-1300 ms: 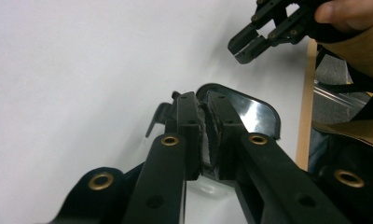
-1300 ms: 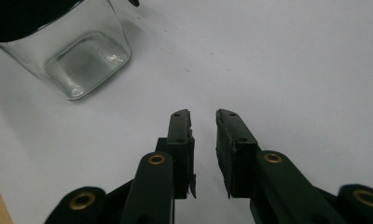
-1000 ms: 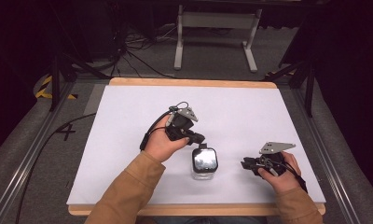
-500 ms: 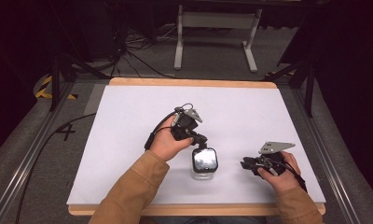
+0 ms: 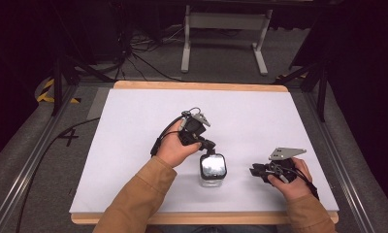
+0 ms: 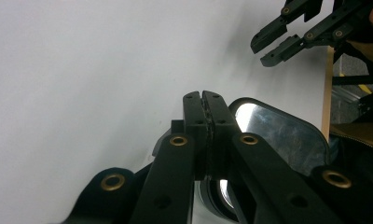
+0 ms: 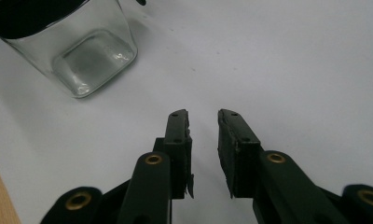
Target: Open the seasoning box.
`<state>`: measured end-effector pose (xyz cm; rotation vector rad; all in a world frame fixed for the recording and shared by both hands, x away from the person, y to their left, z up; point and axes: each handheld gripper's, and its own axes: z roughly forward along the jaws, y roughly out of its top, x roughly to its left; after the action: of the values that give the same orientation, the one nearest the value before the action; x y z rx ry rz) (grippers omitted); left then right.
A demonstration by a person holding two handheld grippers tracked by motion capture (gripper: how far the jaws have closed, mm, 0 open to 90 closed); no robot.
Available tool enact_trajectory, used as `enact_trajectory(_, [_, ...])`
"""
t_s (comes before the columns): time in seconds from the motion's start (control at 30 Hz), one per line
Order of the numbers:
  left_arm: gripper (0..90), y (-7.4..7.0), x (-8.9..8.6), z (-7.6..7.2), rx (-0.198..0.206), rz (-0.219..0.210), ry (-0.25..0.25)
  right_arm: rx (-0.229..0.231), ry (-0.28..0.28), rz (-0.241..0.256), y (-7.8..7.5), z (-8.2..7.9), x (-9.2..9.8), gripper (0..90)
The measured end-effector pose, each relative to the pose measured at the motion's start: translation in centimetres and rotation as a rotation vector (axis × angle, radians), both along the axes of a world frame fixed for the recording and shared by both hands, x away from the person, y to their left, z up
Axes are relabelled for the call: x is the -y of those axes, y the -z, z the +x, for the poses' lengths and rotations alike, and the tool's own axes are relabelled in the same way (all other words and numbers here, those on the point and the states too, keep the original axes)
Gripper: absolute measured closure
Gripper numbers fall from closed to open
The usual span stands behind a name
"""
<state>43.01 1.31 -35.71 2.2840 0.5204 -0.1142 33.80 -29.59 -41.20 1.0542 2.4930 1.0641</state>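
Glass jar (image 5: 212, 171) lower centre of white bench (image 5: 134, 145), mirrored lid on. My left gripper (image 6: 206, 100) jaws pressed together at lid edge; right gripper (image 7: 202, 116) narrowly parted, well apart. I'd steady jar body first.

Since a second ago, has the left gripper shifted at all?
Yes, slightly. In the high view the left gripper has edged toward the table's near edge, closing on the glass jar, which stayed put.
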Motion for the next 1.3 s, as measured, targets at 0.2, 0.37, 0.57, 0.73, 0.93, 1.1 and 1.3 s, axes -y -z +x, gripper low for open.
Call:
enact_trajectory(0.2, [89.8, 0.0, 0.0, 0.1, -0.018, -0.003, -0.007, 0.004, -0.011, 0.002, -0.1, -0.1, -0.3, 74.2])
enact_trajectory(0.37, [89.8, 0.1, 0.0, 0.2, -0.02, -0.004, -0.013, 0.011, -0.021, 0.008, -0.4, -0.2, -0.7, 74.8])
enact_trajectory(0.57, [89.9, 0.0, 0.0, 0.2, -0.024, 0.001, -0.015, 0.025, -0.044, 0.009, -0.8, -0.5, -1.2, 77.0])
enact_trajectory(0.73, [90.0, 0.1, 0.0, 0.2, -0.024, -0.001, -0.014, 0.028, -0.085, 0.059, -1.3, -0.8, -1.8, 89.5])
enact_trajectory(0.93, [90.0, 0.1, 0.0, 0.3, -0.027, 0.001, -0.012, 0.062, -0.191, 0.129, -2.3, -1.6, -4.3, 90.0])
enact_trajectory(1.1, [90.0, 0.0, 0.0, 0.2, -0.025, 0.004, -0.014, 0.061, -0.254, 0.154, -2.5, -2.0, -6.2, 90.0])
enact_trajectory(1.3, [90.0, 0.0, 0.1, 0.1, -0.022, 0.005, -0.02, 0.061, -0.262, 0.17, -2.6, -2.1, -6.5, 90.0])
